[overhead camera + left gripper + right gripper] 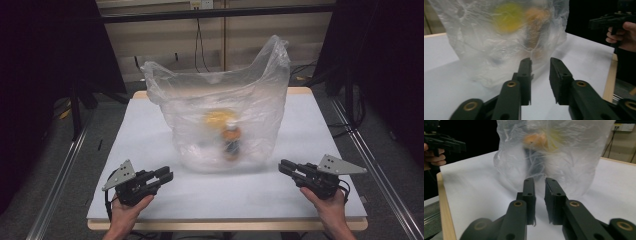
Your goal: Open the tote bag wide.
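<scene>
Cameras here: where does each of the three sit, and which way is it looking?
High view: above the person's side, looking forward and down at the table; both hands, left tongs and right tongs show.
Left gripper view: rides the left tongs, facing the plastic bag; its jaws and the other hand show.
Right gripper view: rides the right tongs, facing the bag from the opposite side.
All views share the bag.
</scene>
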`<state>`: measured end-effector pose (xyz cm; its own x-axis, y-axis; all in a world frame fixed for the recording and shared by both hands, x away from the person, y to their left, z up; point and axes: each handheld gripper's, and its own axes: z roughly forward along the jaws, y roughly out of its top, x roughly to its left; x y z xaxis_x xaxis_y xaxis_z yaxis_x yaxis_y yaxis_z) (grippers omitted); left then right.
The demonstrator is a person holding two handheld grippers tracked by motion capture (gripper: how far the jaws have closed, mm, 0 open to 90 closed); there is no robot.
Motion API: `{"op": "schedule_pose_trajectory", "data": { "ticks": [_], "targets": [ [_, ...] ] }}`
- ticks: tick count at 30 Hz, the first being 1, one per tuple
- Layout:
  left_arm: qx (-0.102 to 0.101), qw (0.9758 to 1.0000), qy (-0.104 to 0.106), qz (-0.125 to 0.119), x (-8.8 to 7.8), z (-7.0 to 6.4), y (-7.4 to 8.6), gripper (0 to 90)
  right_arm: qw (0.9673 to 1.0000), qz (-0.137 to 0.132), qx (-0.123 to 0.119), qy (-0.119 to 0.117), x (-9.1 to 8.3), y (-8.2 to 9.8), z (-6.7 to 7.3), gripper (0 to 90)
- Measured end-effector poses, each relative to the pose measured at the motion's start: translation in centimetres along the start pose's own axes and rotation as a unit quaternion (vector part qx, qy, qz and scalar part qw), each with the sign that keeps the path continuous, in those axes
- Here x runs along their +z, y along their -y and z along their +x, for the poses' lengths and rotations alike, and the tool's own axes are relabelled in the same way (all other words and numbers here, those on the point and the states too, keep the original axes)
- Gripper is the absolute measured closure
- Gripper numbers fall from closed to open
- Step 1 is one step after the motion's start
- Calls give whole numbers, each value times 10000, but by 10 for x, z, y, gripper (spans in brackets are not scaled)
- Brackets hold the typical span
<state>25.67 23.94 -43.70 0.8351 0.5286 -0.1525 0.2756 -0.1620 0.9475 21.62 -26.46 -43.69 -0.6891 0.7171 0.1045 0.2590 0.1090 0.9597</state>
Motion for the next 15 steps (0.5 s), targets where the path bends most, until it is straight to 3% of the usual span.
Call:
{"op": "schedule_pose_trajectory", "data": {
  "ticks": [3, 6, 7, 8, 11, 15],
  "targets": [
    [-93, 9999, 67, -17, 2, 1, -2, 742, 9999, 35, -86, -100, 4, -1, 4, 859],
    [-154, 9997, 202, -73, 3, 1, -5, 807, 9996, 91, -87, -236, 7, -5, 6, 900],
    [-88, 9997, 231, -51, 3, 1, -7, 828, 9995, 81, -67, -282, 8, -6, 5, 900],
    [-95, 9992, 394, -47, 4, 2, -8, 848, 9995, 104, -55, -306, 9, -9, 6, 900],
    [-40, 9986, 526, -17, 8, 1, -13, 876, 9991, 177, -3, -389, 11, -18, 5, 900],
    [0, 9980, 626, 13, 16, -1, -20, 892, 9993, 104, 116, -329, 9, -30, 1, 900]
  ]
}}
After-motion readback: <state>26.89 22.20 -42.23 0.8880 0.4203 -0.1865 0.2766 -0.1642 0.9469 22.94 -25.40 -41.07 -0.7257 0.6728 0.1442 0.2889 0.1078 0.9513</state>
